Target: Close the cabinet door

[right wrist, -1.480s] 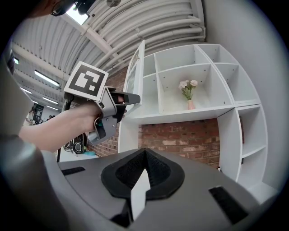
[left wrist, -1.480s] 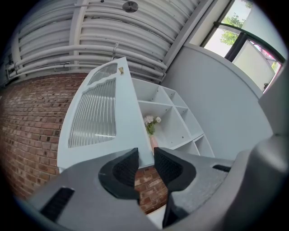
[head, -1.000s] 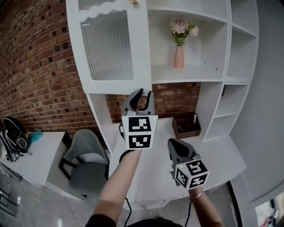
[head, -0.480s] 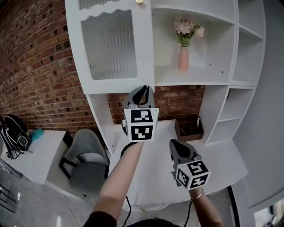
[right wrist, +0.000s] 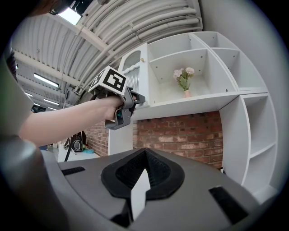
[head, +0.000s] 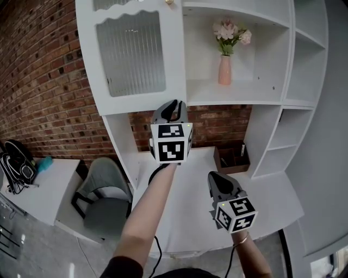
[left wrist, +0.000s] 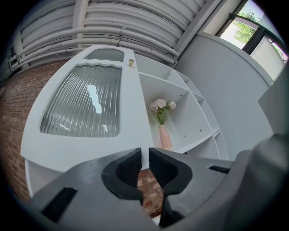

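— Where is the cabinet door?

— High on the left of the white unit. It has ribbed glass in a white frame and a small knob at its top right corner. That knob edge lies just beside the open shelf, where a pink vase of flowers stands. I can't tell whether the door sits flush or a little ajar.

— And the left gripper?

— It is held up on an outstretched arm. Its tips are right under the door's lower right corner, in front of the brick wall. I can't tell whether they touch the door. In the left gripper view the jaws stand nearly together with only a thin slit between them. Nothing is in the slit; the door's white bottom rail and some brick show through it.

— The right gripper?

— It is lower and nearer the person, over the white desk and well apart from the door. Its jaws meet at the tips and hold nothing.

— Anything else nearby?

— A grey chair stands to the left of the desk.
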